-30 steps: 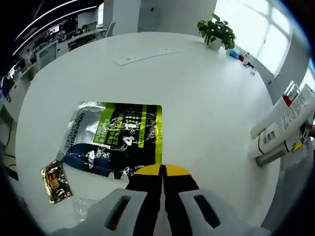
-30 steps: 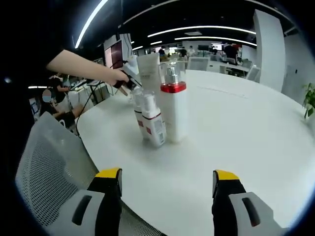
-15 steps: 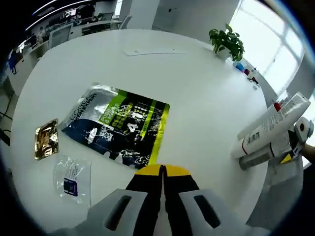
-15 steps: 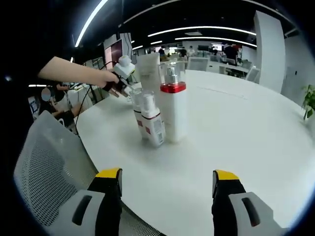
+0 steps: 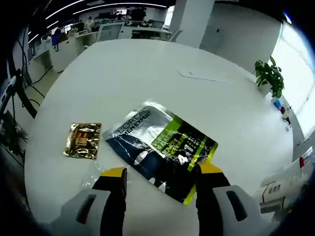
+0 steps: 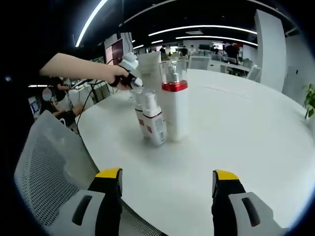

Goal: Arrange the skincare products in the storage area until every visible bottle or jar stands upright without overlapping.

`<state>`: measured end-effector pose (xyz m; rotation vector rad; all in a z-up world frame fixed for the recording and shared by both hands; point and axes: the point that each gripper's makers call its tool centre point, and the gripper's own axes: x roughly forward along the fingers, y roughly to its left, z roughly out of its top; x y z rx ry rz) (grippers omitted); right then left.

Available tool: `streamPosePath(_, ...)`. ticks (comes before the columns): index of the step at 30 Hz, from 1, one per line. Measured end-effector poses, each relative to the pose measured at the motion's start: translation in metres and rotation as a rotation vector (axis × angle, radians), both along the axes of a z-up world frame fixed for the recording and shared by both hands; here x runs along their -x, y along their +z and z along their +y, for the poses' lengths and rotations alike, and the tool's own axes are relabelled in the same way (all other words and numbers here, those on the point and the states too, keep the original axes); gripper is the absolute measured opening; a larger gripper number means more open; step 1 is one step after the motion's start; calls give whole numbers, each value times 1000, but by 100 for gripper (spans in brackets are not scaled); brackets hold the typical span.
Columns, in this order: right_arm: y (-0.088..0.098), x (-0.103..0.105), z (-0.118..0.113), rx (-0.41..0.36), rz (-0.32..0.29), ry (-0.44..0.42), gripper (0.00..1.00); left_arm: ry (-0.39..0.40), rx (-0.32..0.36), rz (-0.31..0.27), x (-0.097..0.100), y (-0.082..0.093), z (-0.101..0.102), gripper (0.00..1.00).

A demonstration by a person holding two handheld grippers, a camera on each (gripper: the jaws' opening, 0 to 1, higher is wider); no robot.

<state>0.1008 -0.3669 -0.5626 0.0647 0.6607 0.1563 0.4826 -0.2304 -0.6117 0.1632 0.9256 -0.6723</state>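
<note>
The left gripper [image 5: 161, 178] hovers with jaws apart over the dark sachet [image 5: 162, 148] lying near the table [image 5: 147, 69] edge. The right gripper [image 6: 167, 183] is likewise spread, facing the bottles [image 6: 165, 110] standing upright by the edge. Best to descend squarely and pinch one sachet edge.

a round white bench [image 5: 123, 78] carries everything. in the left gripper view a dark blue and lime green pouch [image 5: 162, 147] lies flat near the middle, a small gold sachet [image 5: 82, 140] just beside it, and a clear packet [image 5: 93, 173] near the bench edge. a flat white strip [image 5: 205, 76] lies further off, and a potted plant [image 5: 268, 76] stands at the far rim. in the right gripper view, a red-collared bottle [image 6: 173, 103] and smaller white tubes [image 6: 151, 118] stand upright together on the bench.
</note>
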Motion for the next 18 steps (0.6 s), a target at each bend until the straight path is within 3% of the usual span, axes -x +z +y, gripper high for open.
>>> streamPosePath(1, 0, 0, -1, 1, 0, -2, 79, 9, -5, -4, 2, 2, -1, 56)
streamPosePath(2, 0, 0, -1, -1, 0, -5, 79, 30, -45, -63, -4, 5, 2, 59)
streamPosePath(4, 0, 1, -1, -4, 2, -10, 79, 13, -61, -83, 2, 6, -5, 60)
streamPosePath(7, -1, 1, -1, -6, 7, -8, 79, -88, -115, -187, -6, 1, -13, 60)
streamPosePath(8, -2, 2, -1, -5, 10, -7, 79, -51, -85, -169, -6, 0, -15, 58)
streamPosePath(12, -2, 2, -2, -6, 11, -11, 79, -169, -67, -216, -3, 4, -26, 38)
streamPosePath(15, -2, 2, -2, -6, 12, -13, 79, -180, -47, -189, -8, -2, -28, 28)
streamPosePath(18, -2, 3, -2, -6, 13, -15, 79, -190, -46, -212, -10, -4, -27, 19)
